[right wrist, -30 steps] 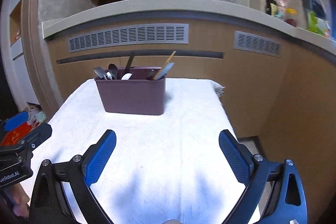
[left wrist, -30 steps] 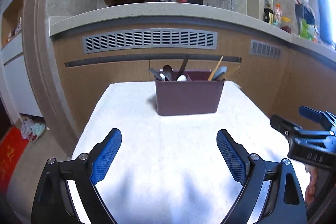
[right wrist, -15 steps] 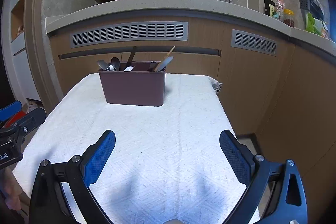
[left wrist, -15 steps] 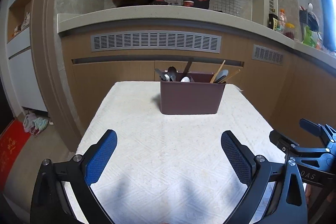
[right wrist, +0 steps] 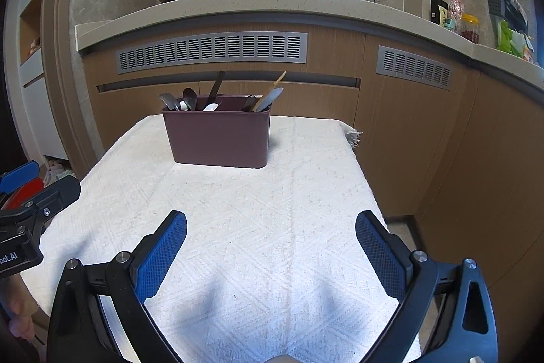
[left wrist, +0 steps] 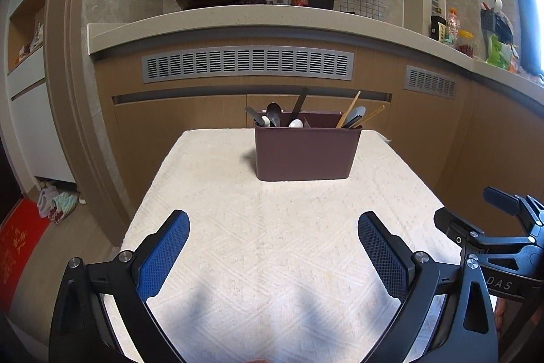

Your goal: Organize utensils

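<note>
1. The left gripper [left wrist: 273, 223] has its jaws spread wide and holds nothing; it hangs over the near part of the cloth [left wrist: 272, 227].
2. The right gripper [right wrist: 271, 221] is the same: jaws spread, nothing between the blue pads [right wrist: 159, 257].
3. The holder [left wrist: 307, 152] stands upright on the far middle of the cloth, well apart from both grippers.
4. The utensils stand inside it: spoons [left wrist: 273, 117] and a dark handle [left wrist: 299, 104] on the left side, chopsticks [left wrist: 348, 113] leaning on the right side.
5. No utensil lies loose on the cloth, so I judge the sorting is finished or nearly finished.
6. If this is the closing step, it is best to keep both grippers away from the holder, because it looks light and a push could tip it.
7. If one more utensil must be moved, approach from above and close on one handle only.
8. The chopsticks are thin and lean outward, so they may slip from the pads.
</note>
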`<act>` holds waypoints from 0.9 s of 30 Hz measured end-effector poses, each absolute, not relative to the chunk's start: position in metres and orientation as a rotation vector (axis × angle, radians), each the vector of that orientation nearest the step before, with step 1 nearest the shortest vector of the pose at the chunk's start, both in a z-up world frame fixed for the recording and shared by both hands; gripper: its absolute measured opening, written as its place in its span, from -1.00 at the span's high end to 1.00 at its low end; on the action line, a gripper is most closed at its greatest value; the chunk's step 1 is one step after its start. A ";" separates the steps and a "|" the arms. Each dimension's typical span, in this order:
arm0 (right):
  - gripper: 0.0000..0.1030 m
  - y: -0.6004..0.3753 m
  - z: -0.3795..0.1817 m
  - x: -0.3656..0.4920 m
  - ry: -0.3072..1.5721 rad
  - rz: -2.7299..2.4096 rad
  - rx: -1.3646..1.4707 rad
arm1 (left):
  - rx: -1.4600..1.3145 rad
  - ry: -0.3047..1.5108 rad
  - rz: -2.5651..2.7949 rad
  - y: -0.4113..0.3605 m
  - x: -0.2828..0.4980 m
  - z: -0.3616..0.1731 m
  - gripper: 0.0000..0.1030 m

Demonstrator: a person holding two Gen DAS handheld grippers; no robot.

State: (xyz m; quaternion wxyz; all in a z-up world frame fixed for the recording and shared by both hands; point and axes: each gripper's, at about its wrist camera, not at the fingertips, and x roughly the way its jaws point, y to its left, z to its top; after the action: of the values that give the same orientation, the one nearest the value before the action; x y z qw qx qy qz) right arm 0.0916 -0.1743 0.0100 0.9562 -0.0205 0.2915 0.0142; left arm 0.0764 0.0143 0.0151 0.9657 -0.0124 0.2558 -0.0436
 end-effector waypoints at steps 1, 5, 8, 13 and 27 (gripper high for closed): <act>-0.92 -0.174 0.010 0.091 0.592 0.030 -0.043 | -0.024 0.516 -0.088 0.014 0.076 0.015 -0.92; -0.93 -0.174 0.010 0.090 0.590 0.028 -0.045 | -0.024 0.518 -0.087 0.014 0.076 0.015 -0.92; -0.93 -0.175 0.010 0.090 0.589 0.028 -0.048 | -0.024 0.518 -0.087 0.014 0.076 0.015 -0.92; -0.93 -0.175 0.010 0.089 0.585 0.028 -0.051 | -0.026 0.520 -0.087 0.014 0.076 0.015 -0.92; -0.93 -0.178 0.013 0.085 0.572 0.031 -0.062 | -0.026 0.511 -0.094 0.014 0.073 0.014 -0.92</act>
State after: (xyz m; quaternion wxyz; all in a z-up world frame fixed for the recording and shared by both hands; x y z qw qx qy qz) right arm 0.0852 -0.1779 0.0134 0.9587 -0.0304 0.2822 0.0152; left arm 0.0727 0.0137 0.0138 0.9663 -0.0129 0.2528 -0.0466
